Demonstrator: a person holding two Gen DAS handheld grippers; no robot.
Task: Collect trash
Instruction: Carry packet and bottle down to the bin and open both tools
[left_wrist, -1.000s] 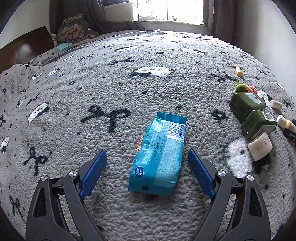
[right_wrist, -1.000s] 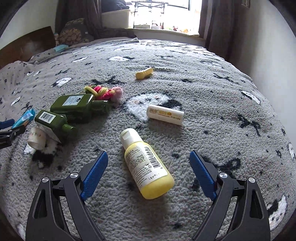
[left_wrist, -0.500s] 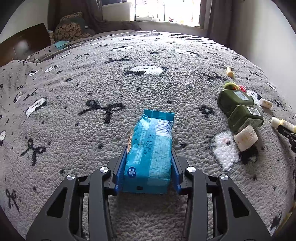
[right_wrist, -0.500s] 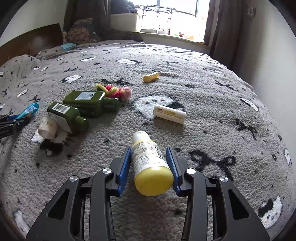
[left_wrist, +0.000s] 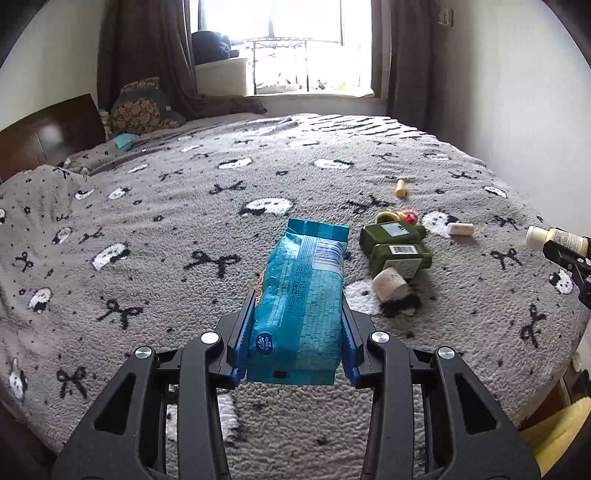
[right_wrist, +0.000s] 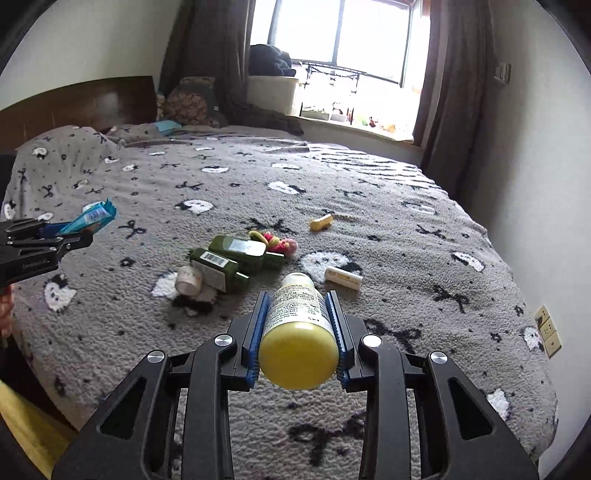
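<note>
My left gripper (left_wrist: 295, 325) is shut on a blue tissue packet (left_wrist: 301, 295) and holds it above the bed. My right gripper (right_wrist: 297, 325) is shut on a yellow bottle (right_wrist: 297, 332) with a white cap, also lifted off the bed. The packet in the left gripper also shows at the left of the right wrist view (right_wrist: 94, 218). The bottle shows at the right edge of the left wrist view (left_wrist: 556, 238). Two green bottles (right_wrist: 231, 260), a small cream jar (right_wrist: 189, 280), a white tube (right_wrist: 343, 277), a small yellow tube (right_wrist: 320, 222) and colourful hair ties (right_wrist: 275, 240) lie on the blanket.
The bed has a grey fleece blanket (left_wrist: 147, 229) with bow prints. A dark headboard (right_wrist: 85, 103) and pillows are at the far left. A window (right_wrist: 343, 40) with curtains is behind. A wall with sockets (right_wrist: 548, 330) runs along the right. Something yellow (left_wrist: 557, 432) lies beside the bed's near edge.
Both grippers closed on their objects and lifted them off the blanket. The views now sit higher and show more of the room.
</note>
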